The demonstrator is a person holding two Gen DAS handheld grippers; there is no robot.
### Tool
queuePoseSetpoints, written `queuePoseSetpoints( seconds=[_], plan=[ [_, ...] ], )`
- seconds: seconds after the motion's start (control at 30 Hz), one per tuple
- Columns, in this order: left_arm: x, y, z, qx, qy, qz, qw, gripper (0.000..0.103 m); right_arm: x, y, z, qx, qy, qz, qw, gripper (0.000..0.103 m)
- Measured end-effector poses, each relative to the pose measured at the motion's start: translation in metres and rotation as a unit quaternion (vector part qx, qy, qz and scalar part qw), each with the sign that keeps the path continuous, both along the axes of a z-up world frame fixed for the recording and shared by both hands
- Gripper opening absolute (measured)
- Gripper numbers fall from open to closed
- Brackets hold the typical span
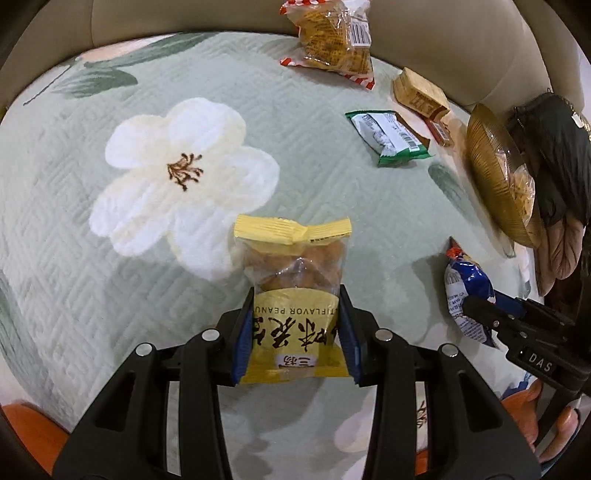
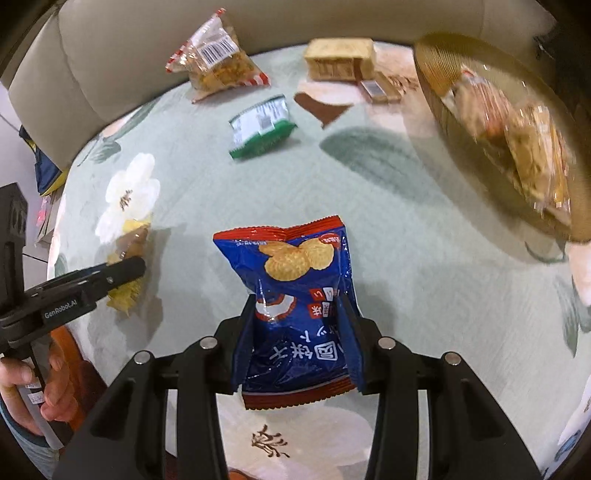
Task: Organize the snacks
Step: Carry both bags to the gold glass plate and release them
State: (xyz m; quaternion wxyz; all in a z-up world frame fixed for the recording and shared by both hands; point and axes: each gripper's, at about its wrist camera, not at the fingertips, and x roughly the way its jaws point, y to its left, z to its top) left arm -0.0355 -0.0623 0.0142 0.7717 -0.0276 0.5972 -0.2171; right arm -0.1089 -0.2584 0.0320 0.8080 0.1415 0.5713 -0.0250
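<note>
My left gripper (image 1: 297,295) is shut on a yellow peanut packet (image 1: 293,266), held above the green floral cover; the packet also shows in the right wrist view (image 2: 129,258). My right gripper (image 2: 295,306) is shut on a blue and red cracker bag (image 2: 295,280), which also shows in the left wrist view (image 1: 467,291). A gold ribbed bowl (image 1: 487,166) at the right holds a clear snack bag; in the right wrist view the bowl (image 2: 436,74) is blurred at the upper right.
A clear red-edged snack bag (image 1: 332,40), a green and white packet (image 1: 388,136) and tan biscuit packs (image 1: 421,92) lie on the cover toward the beige sofa back (image 1: 184,18). A dark object (image 1: 554,155) sits behind the bowl.
</note>
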Motion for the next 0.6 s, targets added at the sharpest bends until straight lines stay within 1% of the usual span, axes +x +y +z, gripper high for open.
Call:
queuePoseSetpoints(
  seconds=[0.1, 0.2, 0.23, 0.27, 0.33, 0.4, 0.6],
  plan=[
    [-0.003, 0.003, -0.005, 0.004, -0.009, -0.005, 0.9999, 0.040, -0.003, -0.002, -0.004, -0.002, 0.008, -0.006, 1.000, 0.042],
    [-0.004, 0.003, -0.007, 0.006, -0.012, -0.009, 0.9999, 0.040, -0.003, -0.001, -0.003, -0.004, 0.001, -0.006, 1.000, 0.046],
    [-0.004, 0.004, -0.008, 0.003, -0.012, -0.009, 0.9999, 0.040, -0.003, 0.000, -0.003, 0.002, 0.002, -0.007, 1.000, 0.055],
    [-0.004, 0.005, -0.009, 0.001, -0.011, -0.009, 0.9999, 0.040, -0.004, -0.001, -0.003, 0.000, 0.002, -0.010, 1.000, 0.060],
    [-0.004, 0.005, -0.008, -0.001, -0.011, -0.010, 0.9999, 0.040, -0.005, -0.001, -0.001, -0.017, 0.001, -0.013, 1.000, 0.061],
    [-0.004, 0.004, -0.008, 0.000, -0.013, -0.013, 0.9998, 0.040, -0.005, 0.000, -0.002, -0.021, 0.004, -0.012, 1.000, 0.063],
    [-0.007, 0.000, -0.008, 0.005, -0.021, -0.023, 0.9995, 0.040, -0.001, 0.007, -0.013, -0.048, 0.029, -0.002, 0.998, 0.066]
  ],
)
